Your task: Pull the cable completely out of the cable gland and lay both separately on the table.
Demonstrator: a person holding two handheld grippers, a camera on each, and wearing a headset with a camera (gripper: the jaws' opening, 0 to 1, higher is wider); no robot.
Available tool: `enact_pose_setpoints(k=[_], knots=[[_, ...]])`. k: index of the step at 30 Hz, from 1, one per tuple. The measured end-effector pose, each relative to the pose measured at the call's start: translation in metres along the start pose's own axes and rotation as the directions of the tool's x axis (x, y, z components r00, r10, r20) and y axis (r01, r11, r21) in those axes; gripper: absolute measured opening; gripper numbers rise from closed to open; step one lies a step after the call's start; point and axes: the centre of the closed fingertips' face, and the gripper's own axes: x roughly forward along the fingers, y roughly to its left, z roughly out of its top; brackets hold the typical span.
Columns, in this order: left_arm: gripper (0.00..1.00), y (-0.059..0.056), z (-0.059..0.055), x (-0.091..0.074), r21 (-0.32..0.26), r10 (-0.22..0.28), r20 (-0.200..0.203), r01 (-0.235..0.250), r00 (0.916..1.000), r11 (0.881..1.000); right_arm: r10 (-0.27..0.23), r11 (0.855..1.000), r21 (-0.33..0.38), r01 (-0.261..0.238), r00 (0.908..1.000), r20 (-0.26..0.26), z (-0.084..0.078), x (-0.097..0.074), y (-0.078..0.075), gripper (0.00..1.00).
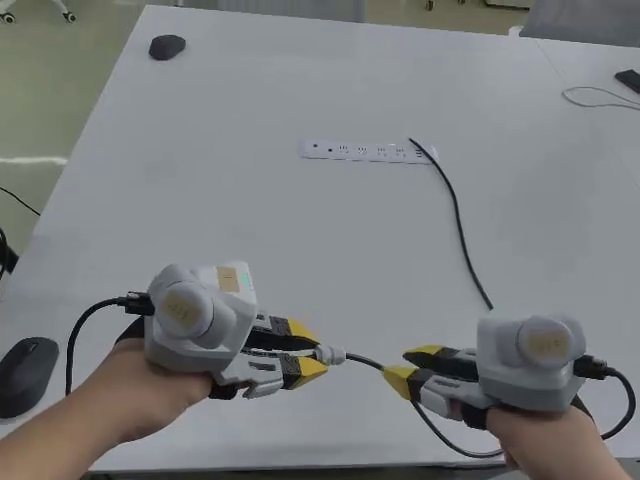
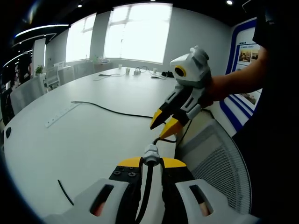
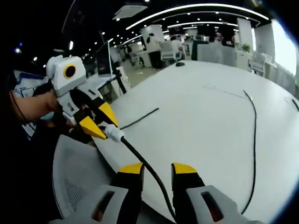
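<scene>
Cable gland: the small pale grey plastic cable gland (image 1: 331, 355) is held above the near part of the white desk (image 1: 300, 230), at 6 o'clock in the head view. The thin black cable (image 1: 365, 362) is threaded through it.
Left hand-held gripper (image 1: 318, 356): its jaws look clamped on the gland's rear, and the nose pokes past the yellow tips.
Right hand-held gripper (image 1: 397, 364): it sits at 3 o'clock of the gland with its jaws apart. The cable runs loose between them and is not pinched.
Handling: both parts are probably light. The gland is hard, small and likely slick. The cable is limp, and its smooth jacket may slide under a weak pinch. The gland's seal will probably drag on it.
Where to hold: the cable is best taken just beside the gland's nose, so that the pull runs straight along the gland's axis.
Risk: a slanted pull could twist the gland out of the left jaws.
</scene>
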Motion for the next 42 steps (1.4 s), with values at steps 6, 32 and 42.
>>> enact_pose_setpoints(k=[6, 32, 42], knots=[[0.15, 0.000, 0.001, -0.001, -0.007, -0.001, 0.004, 0.001, 1.0000, 1.000, 0.009, 0.972, -0.234, -0.017, 0.9993, -0.035, 0.018, 0.005, 0.023, 0.21], [0.14, -0.005, 0.004, 0.001, -0.017, -0.008, 0.037, 0.009, 0.9993, 1.000, 0.031, 0.931, -0.362, -0.046, 0.9984, -0.049, 0.013, 0.023, 0.040, 0.01], [0.15, -0.002, 0.006, 0.001, -0.015, 0.002, 0.043, -0.001, 0.9991, 1.000, 0.015, 0.950, -0.312, -0.027, 0.9989, -0.043, 0.013, 0.023, 0.032, 0.00]])
